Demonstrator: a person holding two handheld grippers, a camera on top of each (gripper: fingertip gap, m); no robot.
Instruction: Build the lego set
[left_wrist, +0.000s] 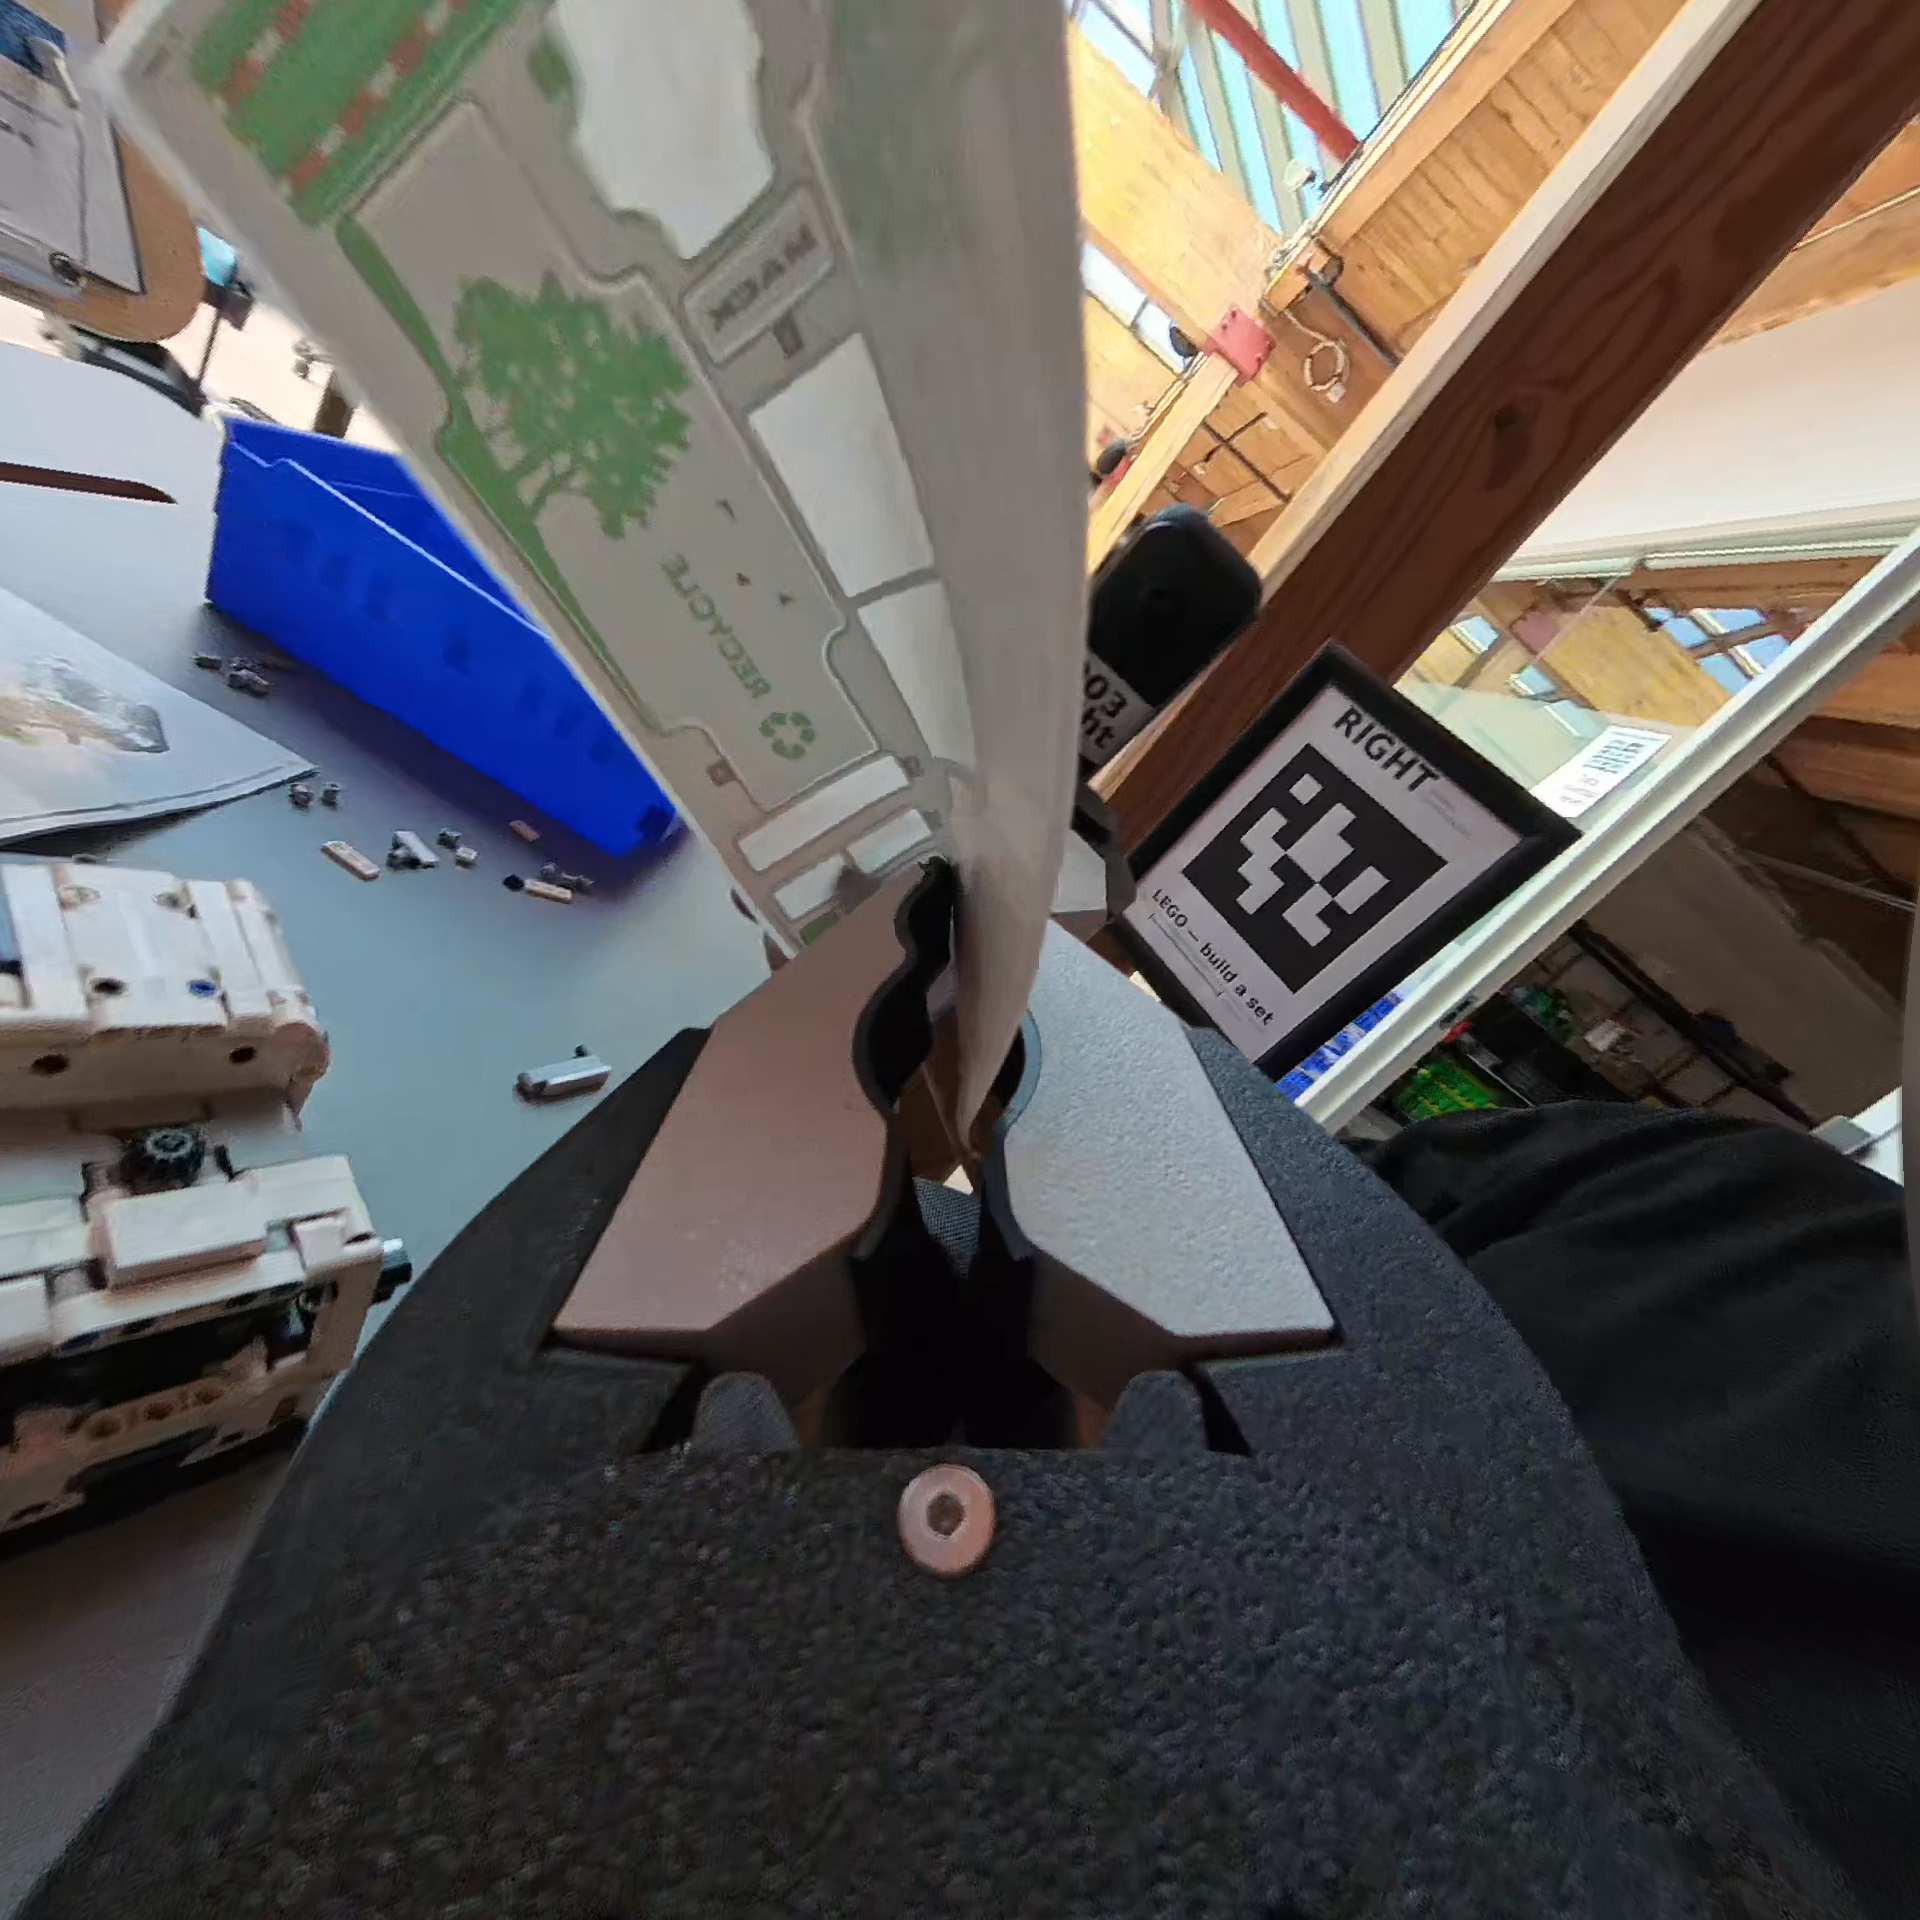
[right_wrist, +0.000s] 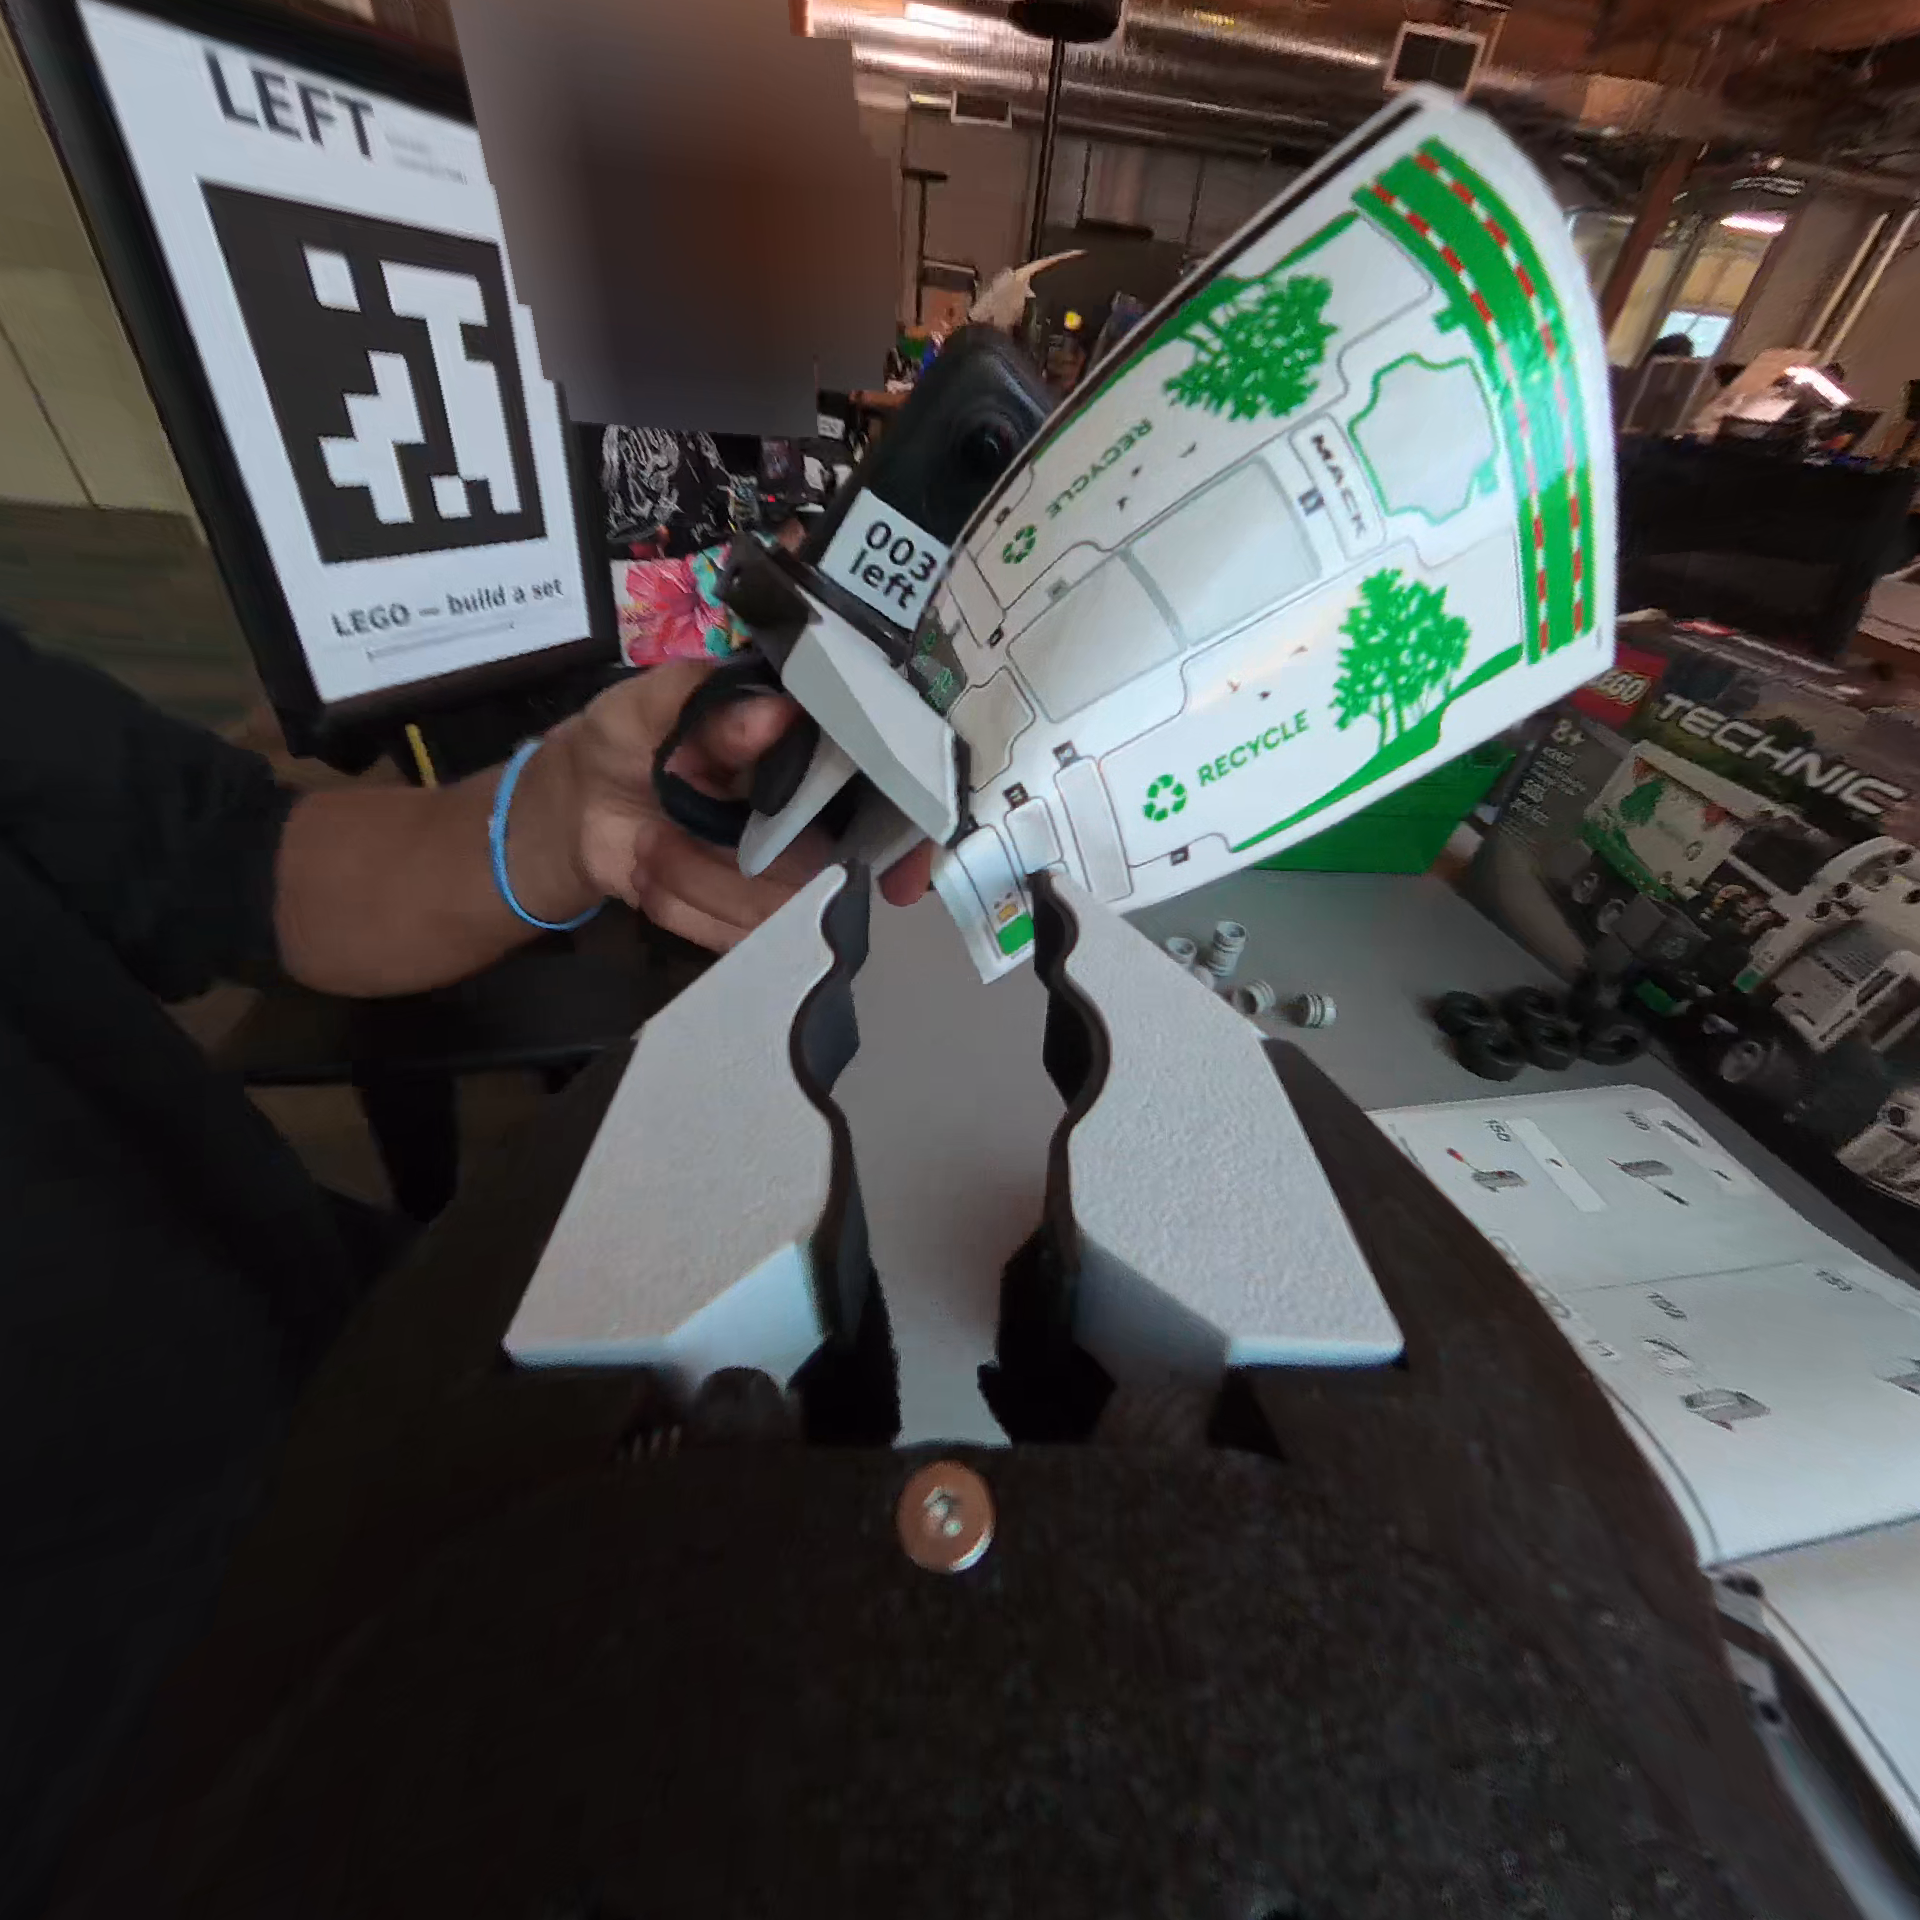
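Left wrist view: left gripper clamped on lower edge of sticker sheet, sheet rising up and away from fingertips. Partly built white model and blue bin on table, left of fingers. Right wrist view: right gripper parted, nothing clamped, sheet corner against right fingertip. Instruction booklet lower right.

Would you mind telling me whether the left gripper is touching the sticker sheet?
Touching. In the left wrist view, the left gripper is shut on the lower edge of the sticker sheet, the paper pinched between its fingers; the right wrist view agrees.
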